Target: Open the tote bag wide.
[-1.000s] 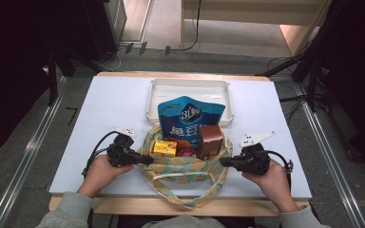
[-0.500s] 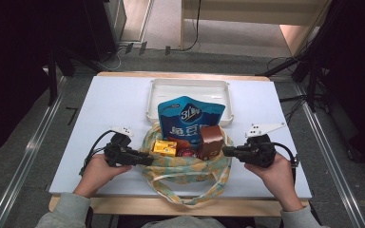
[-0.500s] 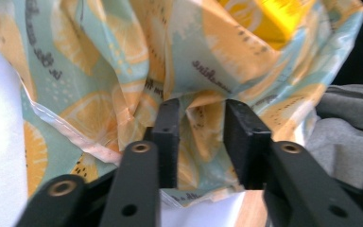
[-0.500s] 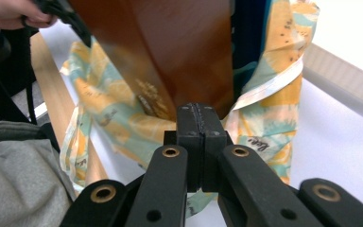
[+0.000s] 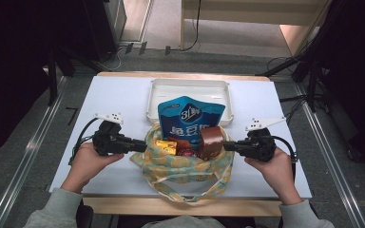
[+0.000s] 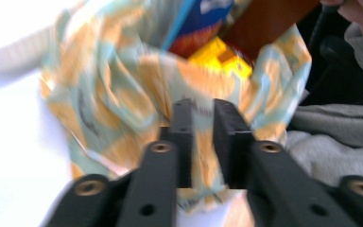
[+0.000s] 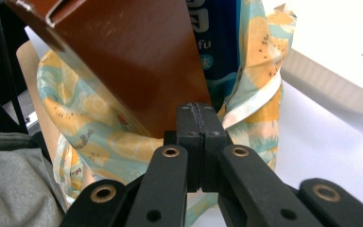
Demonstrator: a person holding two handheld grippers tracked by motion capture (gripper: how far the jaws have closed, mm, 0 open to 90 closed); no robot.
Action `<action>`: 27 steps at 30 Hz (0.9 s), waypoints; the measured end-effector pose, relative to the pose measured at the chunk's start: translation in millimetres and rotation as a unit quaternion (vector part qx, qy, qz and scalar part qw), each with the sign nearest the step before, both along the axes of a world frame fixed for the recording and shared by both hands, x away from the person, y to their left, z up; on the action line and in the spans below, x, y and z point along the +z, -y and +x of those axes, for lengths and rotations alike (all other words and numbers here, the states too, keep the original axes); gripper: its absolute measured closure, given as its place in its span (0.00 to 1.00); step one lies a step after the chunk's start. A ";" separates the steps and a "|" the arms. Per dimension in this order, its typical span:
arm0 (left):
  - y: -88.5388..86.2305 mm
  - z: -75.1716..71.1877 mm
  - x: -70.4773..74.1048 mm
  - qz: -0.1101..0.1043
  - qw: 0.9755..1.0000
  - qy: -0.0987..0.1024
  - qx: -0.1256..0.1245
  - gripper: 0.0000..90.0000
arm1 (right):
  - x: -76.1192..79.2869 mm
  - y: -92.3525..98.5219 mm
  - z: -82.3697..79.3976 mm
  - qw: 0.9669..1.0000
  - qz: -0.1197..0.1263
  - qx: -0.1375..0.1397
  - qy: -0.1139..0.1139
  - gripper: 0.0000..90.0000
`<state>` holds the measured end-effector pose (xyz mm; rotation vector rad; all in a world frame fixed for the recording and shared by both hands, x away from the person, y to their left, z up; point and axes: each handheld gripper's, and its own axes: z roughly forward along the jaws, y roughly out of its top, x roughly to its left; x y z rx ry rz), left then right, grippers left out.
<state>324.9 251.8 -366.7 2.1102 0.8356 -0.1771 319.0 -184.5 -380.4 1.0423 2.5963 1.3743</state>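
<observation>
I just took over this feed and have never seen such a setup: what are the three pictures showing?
A person holds two handheld tongs. The high view looks down on the white table; each other view rides on one pair of tongs. A fruit-print cloth bag holds a blue snack pouch, a brown box and a yellow pack; a white tray lies behind. The left tongs, jaws just closing, have the bag's edge between them; the right tongs pinch its other edge.

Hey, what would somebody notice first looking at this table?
A citrus-print cloth bag sits at the table's near middle, stuffed with a blue snack pouch and a brown box. The left gripper and right gripper pinch its rim from either side. Behind it lies a white tray.
</observation>
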 end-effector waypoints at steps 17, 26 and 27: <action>46.8 23.1 18.7 0.001 0.999 0.028 -0.025 1.00 | -4.8 -2.5 6.2 1.000 -0.002 0.002 -0.006 1.00; 50.0 27.9 10.8 0.019 0.999 0.019 -0.029 1.00 | -6.9 -3.8 6.3 1.000 -0.001 0.002 -0.009 1.00; 46.5 27.7 8.3 0.019 0.999 0.018 -0.026 1.00 | -7.9 -3.9 6.6 1.000 0.000 0.002 -0.008 1.00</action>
